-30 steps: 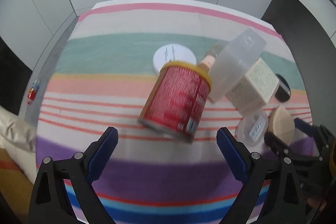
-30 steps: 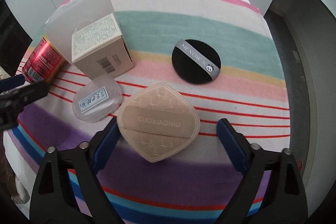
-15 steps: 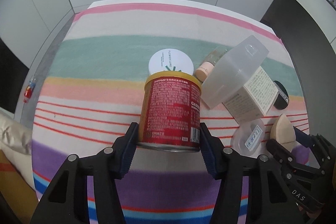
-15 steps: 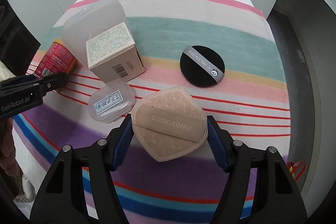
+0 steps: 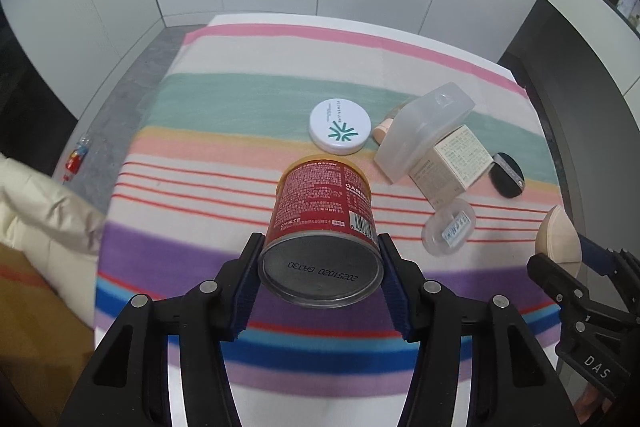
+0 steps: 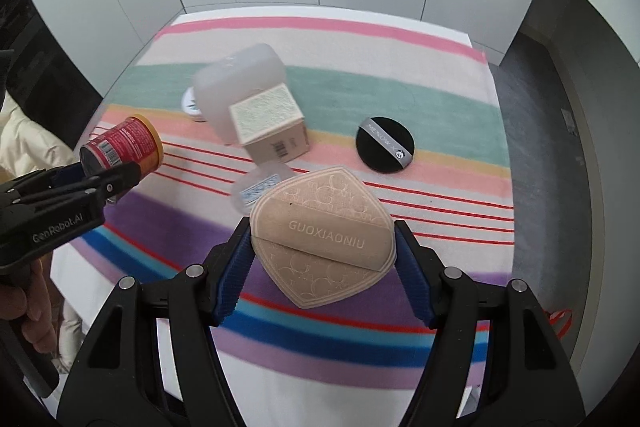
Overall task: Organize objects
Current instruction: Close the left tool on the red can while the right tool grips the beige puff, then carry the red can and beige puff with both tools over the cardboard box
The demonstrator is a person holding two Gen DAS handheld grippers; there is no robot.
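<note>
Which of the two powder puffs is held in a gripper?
The beige shield-shaped puff, marked GUOXIAONIU: the right gripper clamps it above the cloth. The black round puff lies free on the cloth.

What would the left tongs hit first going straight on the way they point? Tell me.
Probably the striped cloth just past the red can that the left tongs grip; nothing else seems to lie before it, though depth is unclear.

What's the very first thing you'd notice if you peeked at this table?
Probably the red metal can with a yellow lid, clamped in the left gripper above the rainbow-striped cloth. Next, the big beige shield-shaped powder puff, squeezed in the right gripper. Behind it, a round black puff lies flat on the cloth.
</note>
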